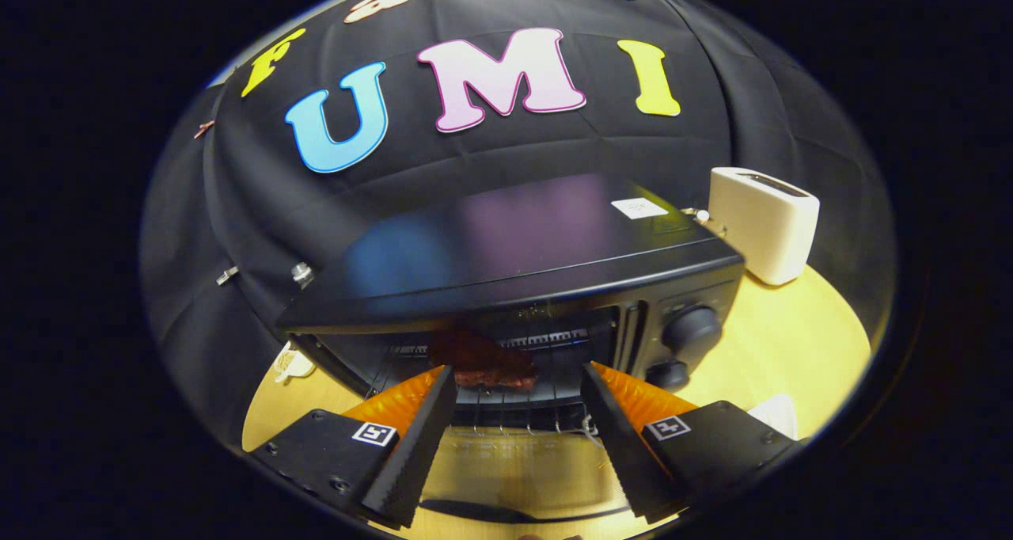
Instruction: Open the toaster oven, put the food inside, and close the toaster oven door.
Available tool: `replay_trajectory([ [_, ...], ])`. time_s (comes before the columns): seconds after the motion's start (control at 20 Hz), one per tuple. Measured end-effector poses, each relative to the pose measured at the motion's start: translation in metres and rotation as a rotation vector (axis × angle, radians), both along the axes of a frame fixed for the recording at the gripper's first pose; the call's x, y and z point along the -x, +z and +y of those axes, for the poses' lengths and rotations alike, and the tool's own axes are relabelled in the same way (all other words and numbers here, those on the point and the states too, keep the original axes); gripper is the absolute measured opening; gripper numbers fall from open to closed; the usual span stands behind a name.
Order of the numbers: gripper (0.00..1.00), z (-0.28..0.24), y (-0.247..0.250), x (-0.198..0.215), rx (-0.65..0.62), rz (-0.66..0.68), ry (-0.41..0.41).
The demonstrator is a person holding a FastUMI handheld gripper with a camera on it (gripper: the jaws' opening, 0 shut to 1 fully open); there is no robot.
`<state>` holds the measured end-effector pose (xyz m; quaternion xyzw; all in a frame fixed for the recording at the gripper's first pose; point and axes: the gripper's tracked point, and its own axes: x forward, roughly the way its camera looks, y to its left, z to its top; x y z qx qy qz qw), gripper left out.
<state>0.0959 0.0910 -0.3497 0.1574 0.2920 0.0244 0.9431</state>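
A black toaster oven (522, 263) stands on the yellow table just ahead of me, and its glass door (514, 477) is folded down flat under my fingers. A dark red piece of food (484, 359) lies on the wire rack (514, 413) inside the oven mouth, just beyond my fingertips. My gripper (518, 378) is open, its two orange-and-black fingers spread wide with nothing between them. Two black knobs (690, 328) sit on the oven's right panel.
A white pop-up toaster (761, 223) stands behind the oven to the right on the yellow table (791, 350). A small white object (291, 363) lies left of the oven. Something white (779, 413) peeks past my right finger.
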Motion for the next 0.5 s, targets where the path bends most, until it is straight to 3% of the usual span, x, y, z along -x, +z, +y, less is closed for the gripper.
replay_trajectory([
  [0.5, 0.98, -0.003, 0.043, 0.075, 0.073, 0.035, 0.074],
])
